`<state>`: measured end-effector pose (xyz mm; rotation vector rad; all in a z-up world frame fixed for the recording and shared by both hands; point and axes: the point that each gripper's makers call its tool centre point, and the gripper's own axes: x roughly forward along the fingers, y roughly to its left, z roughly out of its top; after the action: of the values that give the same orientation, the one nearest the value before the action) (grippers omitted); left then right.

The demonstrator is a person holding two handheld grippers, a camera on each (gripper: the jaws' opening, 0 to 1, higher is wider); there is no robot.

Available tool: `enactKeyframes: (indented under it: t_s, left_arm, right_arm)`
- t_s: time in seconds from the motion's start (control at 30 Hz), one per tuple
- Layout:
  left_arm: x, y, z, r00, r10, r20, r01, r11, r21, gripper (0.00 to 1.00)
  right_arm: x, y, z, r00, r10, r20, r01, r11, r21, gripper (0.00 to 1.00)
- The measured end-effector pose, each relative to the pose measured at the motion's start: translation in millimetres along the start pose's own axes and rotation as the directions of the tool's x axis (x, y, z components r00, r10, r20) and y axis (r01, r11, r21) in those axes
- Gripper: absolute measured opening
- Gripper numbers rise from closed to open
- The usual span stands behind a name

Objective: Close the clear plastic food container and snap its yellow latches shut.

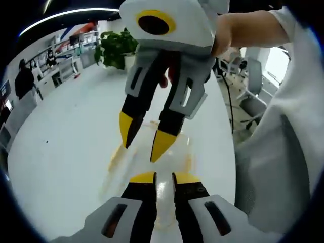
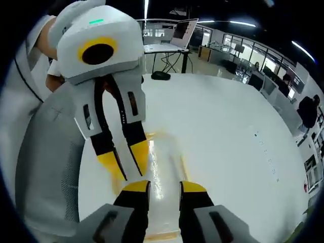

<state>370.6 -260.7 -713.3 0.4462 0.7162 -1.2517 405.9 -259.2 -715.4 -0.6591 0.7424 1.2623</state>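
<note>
Two grippers meet over the clear container (image 1: 152,167) on the white table (image 1: 66,152), and it is a crowded spot. From the left gripper view, the left gripper (image 1: 164,178) has its yellow-tipped jaws a narrow gap apart, and the container's clear top shows through between them; whether they are actually pinching anything, I cannot tell. Just ahead of those jaws the right gripper (image 1: 144,136) comes down from above, its two yellow tips slightly parted and pointing at the far part of the container, blocking much of it. A yellow latch (image 1: 117,157) shows as a blur along the container's edge, off to the left of the jaws. Switch to the right gripper view: the right gripper (image 2: 164,187) hangs over the glossy lid (image 2: 162,172), jaws a little apart with the lid visible in the gap, grip unclear. The left gripper (image 2: 124,162) angles in ahead and left of them, tips nearly together at the container's yellow edge. Beyond the jaws sit a potted plant (image 1: 116,48), office chairs (image 1: 250,93), a laptop (image 2: 183,31) and a dark mouse (image 2: 161,75). No writing is readable anywhere.
</note>
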Motion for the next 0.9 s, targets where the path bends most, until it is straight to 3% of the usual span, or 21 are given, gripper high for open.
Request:
enactKeyframes:
  t_s: [0.07, 0.17, 0.23, 0.4, 0.57, 0.63, 0.7, 0.73, 0.9]
  left_arm:
    - [2, -3.9, -2.3, 1.000, -0.004, -0.009, 0.004, 1.000, 0.023, 0.14]
    - [5, -7.4, -8.0, 0.999, 0.006, -0.033, -0.005, 0.999, 0.038, 0.22]
    - [5, -6.1, -7.9, 0.999, 0.015, -0.030, -0.014, 0.999, 0.032, 0.27]
    - [4, -1.1, -6.2, 0.999, 0.040, -0.024, -0.038, 0.997, 0.066, 0.28]
    - [5, -0.4, -8.7, 0.999, 0.040, -0.029, -0.038, 0.997, 0.067, 0.32]
    - [5, -0.9, -8.3, 0.999, 0.038, -0.028, -0.037, 0.997, 0.062, 0.33]
    - [6, -0.4, -7.6, 0.999, 0.040, -0.026, -0.038, 0.997, 0.063, 0.33]
    - [6, 0.1, -7.4, 0.999, 0.042, -0.025, -0.040, 0.997, 0.063, 0.33]
    - [7, -1.3, -7.5, 0.999, 0.038, -0.023, -0.036, 0.997, 0.075, 0.34]
  right_arm:
    - [2, -6, -2.8, 1.000, -0.020, -0.010, 0.020, 1.000, -0.008, 0.26]
    - [3, -15, -10.2, 0.997, -0.051, -0.051, 0.054, 0.997, 0.055, 0.49]
    - [5, -16, -9.5, 0.998, -0.045, -0.040, 0.047, 0.998, 0.053, 0.59]
    - [4, -12, -8.6, 0.999, -0.014, -0.033, 0.015, 0.999, 0.042, 0.55]
    - [6, 2, 8.3, 0.998, 0.061, 0.027, -0.059, 0.997, -0.044, 0.53]
    - [9, 8, 7.0, 0.995, 0.100, 0.012, -0.100, 0.995, -0.017, 0.58]
    - [15, 7, -4.0, 0.993, 0.108, -0.051, -0.107, 0.994, 0.028, 0.70]
    - [19, 7, -3.1, 0.992, 0.119, -0.045, -0.118, 0.993, 0.026, 0.73]
    - [19, 8, -3.1, 0.984, 0.174, -0.040, -0.171, 0.982, 0.075, 0.73]
